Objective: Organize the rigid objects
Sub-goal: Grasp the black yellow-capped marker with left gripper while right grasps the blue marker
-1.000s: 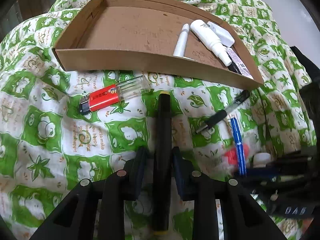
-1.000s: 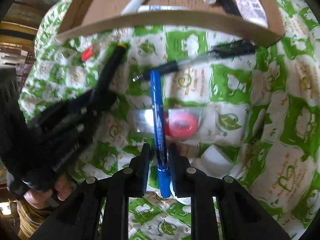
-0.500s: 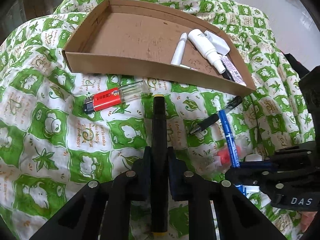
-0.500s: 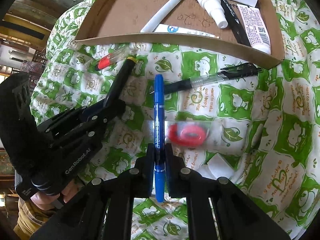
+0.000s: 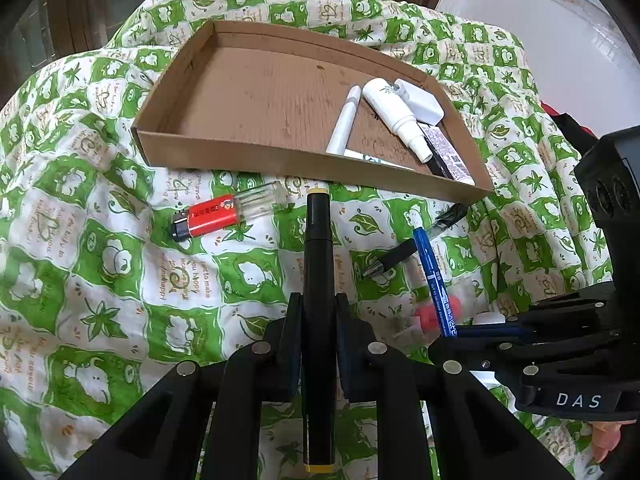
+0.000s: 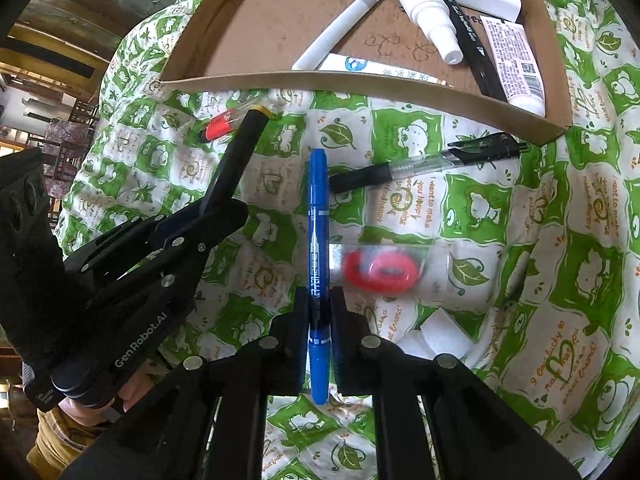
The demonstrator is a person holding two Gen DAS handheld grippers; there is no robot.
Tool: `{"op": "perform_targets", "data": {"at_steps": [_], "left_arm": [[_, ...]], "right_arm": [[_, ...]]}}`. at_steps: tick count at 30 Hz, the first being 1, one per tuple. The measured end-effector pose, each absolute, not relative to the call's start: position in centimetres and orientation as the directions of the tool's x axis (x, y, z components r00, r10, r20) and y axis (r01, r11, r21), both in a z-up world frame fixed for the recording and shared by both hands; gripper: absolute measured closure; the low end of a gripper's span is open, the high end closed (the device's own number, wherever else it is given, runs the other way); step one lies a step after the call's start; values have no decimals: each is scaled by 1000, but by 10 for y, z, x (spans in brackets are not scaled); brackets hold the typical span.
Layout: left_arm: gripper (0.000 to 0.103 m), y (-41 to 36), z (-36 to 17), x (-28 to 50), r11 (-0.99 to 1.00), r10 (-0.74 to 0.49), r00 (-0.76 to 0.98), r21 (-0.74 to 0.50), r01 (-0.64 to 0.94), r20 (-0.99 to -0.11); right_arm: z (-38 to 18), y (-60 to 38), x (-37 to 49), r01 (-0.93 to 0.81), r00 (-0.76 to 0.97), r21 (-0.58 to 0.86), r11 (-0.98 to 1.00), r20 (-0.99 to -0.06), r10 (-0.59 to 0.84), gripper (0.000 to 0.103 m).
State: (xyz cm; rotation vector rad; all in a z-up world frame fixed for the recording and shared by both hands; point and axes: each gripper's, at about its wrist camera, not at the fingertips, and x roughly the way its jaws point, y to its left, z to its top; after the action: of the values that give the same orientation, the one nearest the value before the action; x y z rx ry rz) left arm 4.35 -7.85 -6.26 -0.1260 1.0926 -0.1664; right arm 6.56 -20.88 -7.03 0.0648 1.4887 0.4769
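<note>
The left gripper [image 5: 318, 312] has its jaws clamped on a black marker [image 5: 318, 264] w/ yellow ends, held above the green-white cloth [image 5: 100, 280]. The right gripper [image 6: 319, 312] has its jaws tight on a blue pen [image 6: 318, 216]. On the cloth lie a red lighter [image 5: 212, 216], a black gel pen [image 6: 424, 166] & a clear packet w/ red item [image 6: 384, 270]. The cardboard tray [image 5: 240, 160] holds a white bottle [image 5: 396, 116], a white pen [image 5: 344, 120] & other things.
</note>
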Motion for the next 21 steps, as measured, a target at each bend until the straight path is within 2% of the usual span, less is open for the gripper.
{"op": "perform_targets", "data": {"at_steps": [21], "left_arm": [[89,-78,-40,44,983,-185,499,-165,85,-847]], "right_arm": [[-51,-215,71,-262,60,359,896,-920,387,93]]}}
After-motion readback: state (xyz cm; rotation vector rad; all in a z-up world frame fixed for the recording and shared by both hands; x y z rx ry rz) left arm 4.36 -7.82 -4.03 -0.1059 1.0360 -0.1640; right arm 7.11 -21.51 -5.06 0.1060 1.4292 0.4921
